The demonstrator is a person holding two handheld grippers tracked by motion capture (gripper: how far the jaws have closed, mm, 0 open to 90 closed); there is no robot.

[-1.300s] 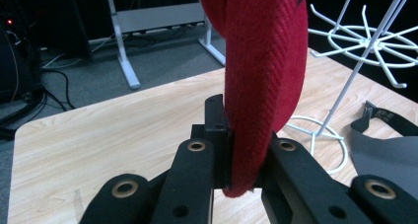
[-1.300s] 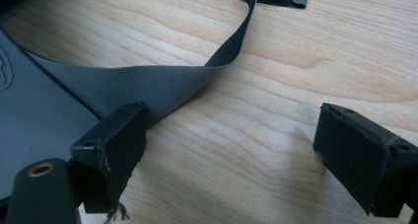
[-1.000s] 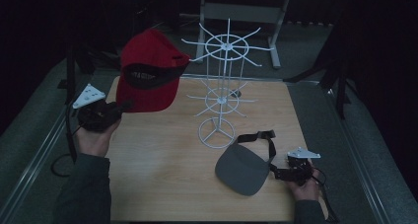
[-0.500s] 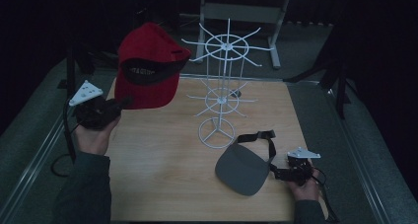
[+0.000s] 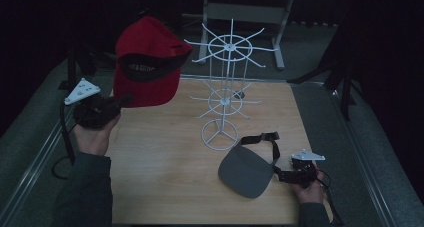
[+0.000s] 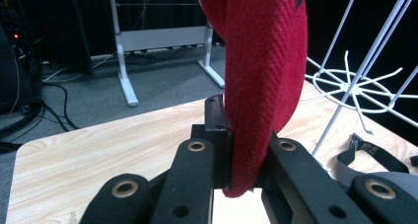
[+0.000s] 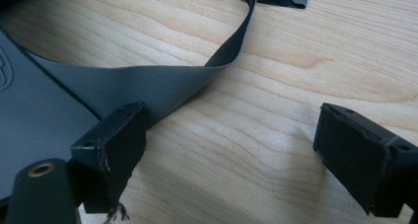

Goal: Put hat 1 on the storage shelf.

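We hold the red fabric baseball cap with a black band (image 5: 147,62) up in the air with our left gripper (image 5: 120,101), above the left rear part of the pale wooden table top (image 5: 165,172) and just left of the white wire two-tier display stand (image 5: 225,87). In the left gripper view the jaws of the left gripper (image 6: 241,150) are pressed against a thick fold of the red cap (image 6: 266,71), pinching its lower edge between them, and the cap rises upward from the grip. The stand's white wire hooks spread out to the right of the cap, and its ringed base rests on the table near the middle. Our right gripper (image 5: 280,176) lies low at the front right of the table, right beside the grey flat visor with a black strap (image 5: 248,169). In the right gripper view the jaws of the right gripper (image 7: 226,155) stand wide apart with bare wood between them; the one jaw sits at the visor's edge (image 7: 59,100), where the strap curves away across the table, though we cannot tell whether it touches.
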